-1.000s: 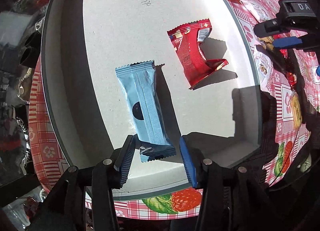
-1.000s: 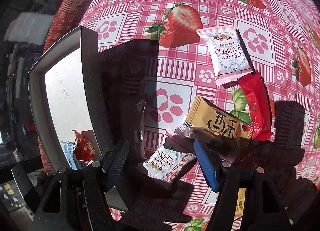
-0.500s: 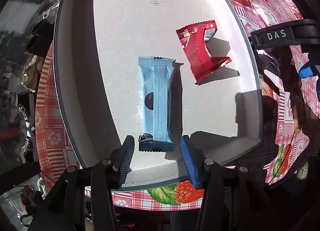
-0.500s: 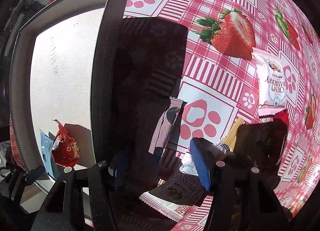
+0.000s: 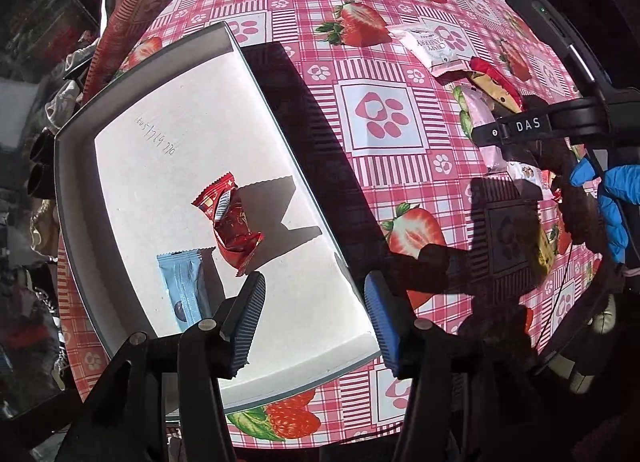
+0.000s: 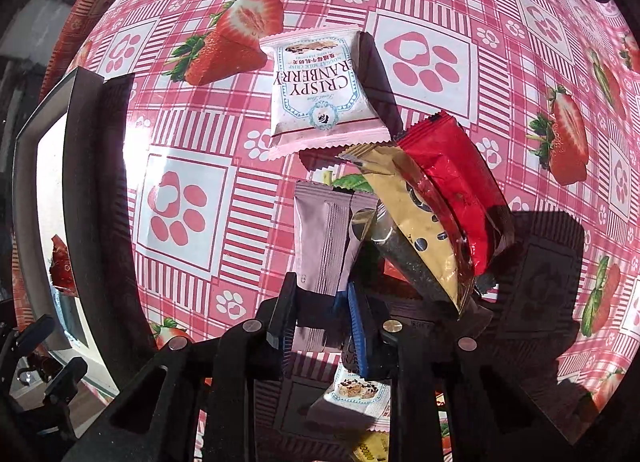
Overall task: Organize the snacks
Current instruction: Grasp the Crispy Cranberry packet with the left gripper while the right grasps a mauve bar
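Across the lower middle of the right wrist view, my right gripper (image 6: 322, 320) has its fingers clenched on the near end of a pale pink snack bar (image 6: 325, 238), which runs up the frame from between the pads. Just right of it, a gold packet (image 6: 416, 230) leans against a red packet (image 6: 452, 178), the two overlapping. Above them, at upper centre, a white and pink Crispy Cranberry packet (image 6: 320, 88) lies flat on the strawberry tablecloth (image 6: 180, 202). Another cranberry packet (image 6: 356, 390) shows at the bottom, under my gripper. The grey tray (image 6: 24, 190) sits at the left edge.

Low in the left wrist view, my left gripper (image 5: 316, 322) hangs released, fingers spread wide with nothing between them, over the near right part of the tray (image 5: 160, 58). Inside the tray, a crumpled red wrapper (image 5: 232, 222) lies centre-left, and a blue bar (image 5: 184, 286) lies just below and left of it, close beside but not clearly touching. At the right edge I see a blue-gloved hand (image 5: 616, 198).
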A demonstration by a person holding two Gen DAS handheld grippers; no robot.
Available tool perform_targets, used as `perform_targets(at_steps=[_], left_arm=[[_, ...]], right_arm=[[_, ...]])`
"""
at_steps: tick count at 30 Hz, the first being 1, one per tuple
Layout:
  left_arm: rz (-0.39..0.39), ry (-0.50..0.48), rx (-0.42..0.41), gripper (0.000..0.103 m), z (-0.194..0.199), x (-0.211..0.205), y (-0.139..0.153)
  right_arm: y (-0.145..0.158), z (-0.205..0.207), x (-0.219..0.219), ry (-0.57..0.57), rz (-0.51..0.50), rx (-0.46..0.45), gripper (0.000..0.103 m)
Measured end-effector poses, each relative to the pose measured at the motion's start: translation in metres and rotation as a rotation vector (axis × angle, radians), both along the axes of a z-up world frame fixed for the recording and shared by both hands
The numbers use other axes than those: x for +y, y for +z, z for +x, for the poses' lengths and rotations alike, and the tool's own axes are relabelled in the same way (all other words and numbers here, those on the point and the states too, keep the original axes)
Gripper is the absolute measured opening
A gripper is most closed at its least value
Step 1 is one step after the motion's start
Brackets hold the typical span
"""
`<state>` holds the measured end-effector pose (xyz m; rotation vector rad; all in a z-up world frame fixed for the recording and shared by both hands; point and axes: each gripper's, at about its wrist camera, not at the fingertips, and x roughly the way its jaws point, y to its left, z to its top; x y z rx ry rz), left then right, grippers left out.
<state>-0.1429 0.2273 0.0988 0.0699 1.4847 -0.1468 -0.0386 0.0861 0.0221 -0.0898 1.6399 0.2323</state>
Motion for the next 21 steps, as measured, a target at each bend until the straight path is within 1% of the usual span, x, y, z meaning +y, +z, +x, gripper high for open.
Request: perform_targets(at_steps=[2, 4, 7, 11, 13, 15, 16, 17, 18, 19, 21], left_arm=[[-0.032, -0.011, 0.007, 0.058, 0.013, -0.009, -0.002], [-0.063, -0.002, 0.022, 0.058, 0.022, -0.009, -0.009], [-0.086, 0.014, 0.035, 0.058, 0.044, -0.013, -0.012], [-0.098, 0.034, 0.033, 0.060, 0.080, -0.027, -0.010], [-0.113, 0.065, 0.031, 0.067, 0.107, -0.037, -0.014], [-0.127, 0.111, 0.031, 0.069, 0.132, -0.043, -0.019], [-0.140, 0.138, 0.034, 0.070, 0.146, -0.048, -0.026], [-0.153, 0.161, 0.040, 0.071, 0.156, -0.051, -0.030], [-0.168, 0.192, 0.053, 0.073, 0.169, -0.055, -0.037], [-0.169, 0.215, 0.060, 0.074, 0.179, -0.058, -0.042], [-0.148, 0.242, 0.066, 0.075, 0.193, -0.064, -0.052]], right_arm=[[-0.001, 0.003, -0.024, -0.029, 0.009, 0.008, 0.025], [0.002, -0.002, -0.050, -0.072, 0.036, 0.020, 0.025], [0.014, -0.007, -0.077, -0.136, 0.136, 0.021, 0.025], [0.031, -0.011, -0.115, -0.176, 0.217, 0.006, 0.025], [0.042, -0.013, -0.124, -0.196, 0.247, -0.001, 0.025], [0.054, -0.012, -0.129, -0.225, 0.285, -0.006, 0.025], [0.059, -0.008, -0.140, -0.234, 0.298, -0.013, 0.025], [0.056, -0.002, -0.147, -0.238, 0.308, -0.019, 0.025], [0.059, -0.002, -0.151, -0.239, 0.316, -0.023, 0.025], [0.062, -0.011, -0.145, -0.239, 0.323, -0.026, 0.025], [0.060, -0.024, -0.142, -0.235, 0.331, -0.029, 0.025]])
